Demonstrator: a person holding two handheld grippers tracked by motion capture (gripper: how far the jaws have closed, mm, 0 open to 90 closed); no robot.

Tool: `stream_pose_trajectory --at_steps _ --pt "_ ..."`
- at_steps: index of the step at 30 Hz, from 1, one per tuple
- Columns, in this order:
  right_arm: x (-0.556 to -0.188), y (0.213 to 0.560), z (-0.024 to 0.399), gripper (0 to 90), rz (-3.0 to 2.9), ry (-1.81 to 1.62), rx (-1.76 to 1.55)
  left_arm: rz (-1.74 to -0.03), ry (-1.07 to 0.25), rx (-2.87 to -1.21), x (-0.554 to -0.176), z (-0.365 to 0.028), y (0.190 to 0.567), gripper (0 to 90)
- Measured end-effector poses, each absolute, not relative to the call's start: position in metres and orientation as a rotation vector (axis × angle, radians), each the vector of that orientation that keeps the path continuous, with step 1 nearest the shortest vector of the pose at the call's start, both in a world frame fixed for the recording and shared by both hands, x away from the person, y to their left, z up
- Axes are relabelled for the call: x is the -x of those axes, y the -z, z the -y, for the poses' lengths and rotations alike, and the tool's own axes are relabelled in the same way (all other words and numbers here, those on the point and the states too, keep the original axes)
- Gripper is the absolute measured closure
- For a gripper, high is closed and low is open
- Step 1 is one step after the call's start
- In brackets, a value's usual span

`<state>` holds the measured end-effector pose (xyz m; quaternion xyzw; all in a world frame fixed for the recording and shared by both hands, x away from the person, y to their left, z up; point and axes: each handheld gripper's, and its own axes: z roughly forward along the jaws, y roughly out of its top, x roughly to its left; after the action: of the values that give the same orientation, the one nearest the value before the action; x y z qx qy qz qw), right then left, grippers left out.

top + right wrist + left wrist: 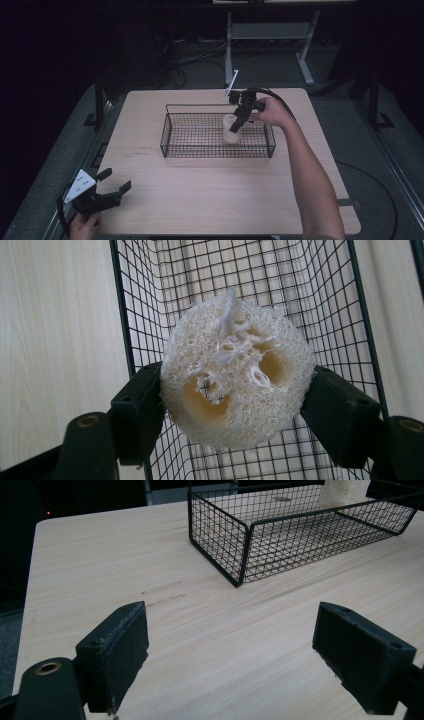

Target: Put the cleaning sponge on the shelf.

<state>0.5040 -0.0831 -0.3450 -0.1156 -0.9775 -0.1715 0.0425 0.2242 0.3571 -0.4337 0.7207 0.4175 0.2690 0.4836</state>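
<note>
A pale, fibrous loofah sponge [235, 372] with round holes in its end face is clamped between the two black pads of my right gripper [235, 400]. In the high view that right gripper [235, 126] points down into the black wire basket [170, 131], holding the loofah sponge [230, 131] just inside the right part of it. My left gripper [114, 181] rests at the table's near left corner, its jaws wide apart. In the left gripper view the left gripper [230, 650] has only bare wood between its pads, and the wire basket [235, 545] stands farther off.
The light wooden table [210, 190] has free surface in front of and beside the basket. Behind the table stand a grey desk frame [305, 55] and cables on a dark floor. A person's right forearm [310, 170] crosses the table's right side.
</note>
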Motion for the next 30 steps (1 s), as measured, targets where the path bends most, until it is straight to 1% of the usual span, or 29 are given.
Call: stream_pose_trajectory --at_steps 30 --pt "-0.503 0.372 0.085 28.0 2.966 0.550 0.360 -1.021 -0.656 -1.753 -0.225 -0.356 0.434 13.9"
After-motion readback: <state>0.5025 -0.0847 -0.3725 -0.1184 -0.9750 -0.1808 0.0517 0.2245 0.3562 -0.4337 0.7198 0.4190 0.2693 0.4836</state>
